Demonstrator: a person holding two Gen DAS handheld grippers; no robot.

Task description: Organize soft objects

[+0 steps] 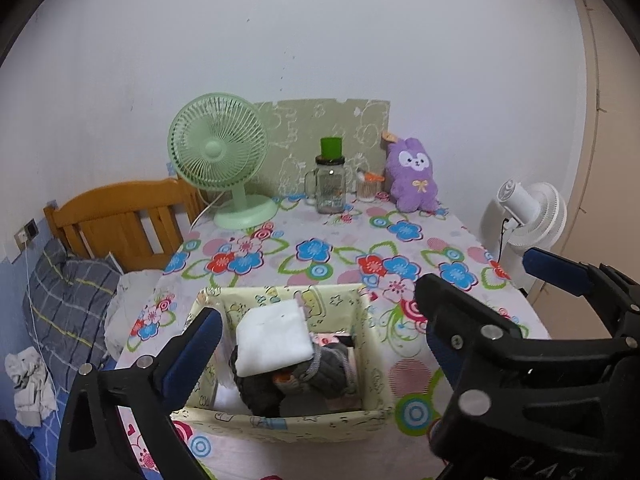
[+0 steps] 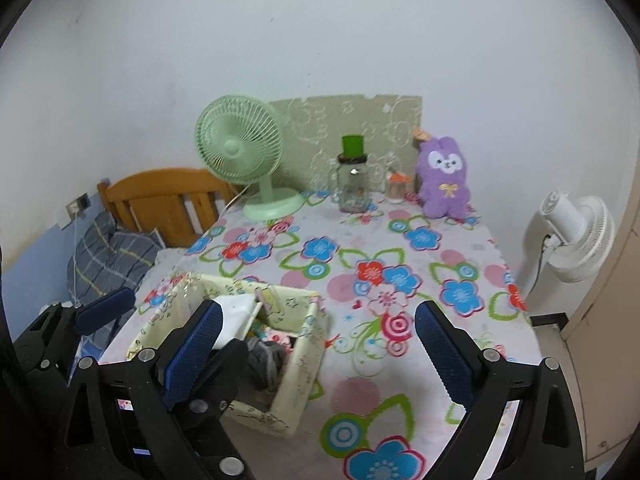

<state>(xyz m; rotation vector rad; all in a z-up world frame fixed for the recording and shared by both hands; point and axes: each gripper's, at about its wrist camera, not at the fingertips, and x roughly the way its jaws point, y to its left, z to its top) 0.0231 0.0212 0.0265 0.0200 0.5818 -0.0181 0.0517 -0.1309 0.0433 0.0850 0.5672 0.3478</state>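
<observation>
Both grippers hang released over the near edge of the flowered table (image 2: 400, 240): the left gripper (image 1: 320, 328) has its blue pads spread wide above the open fabric storage box (image 1: 372, 360) with nothing between them, and the right gripper (image 2: 316, 344) stands equally agape just right of it, empty. The folded white cloth (image 1: 272, 340) lies on top of what looks like a grey knitted item (image 1: 320, 372) inside the box, though the dim interior makes that uncertain. The purple plush bunny (image 1: 412, 176), propped at the far right against the wall beside the glass jar (image 1: 330, 188), is probably the next soft thing to collect.
</observation>
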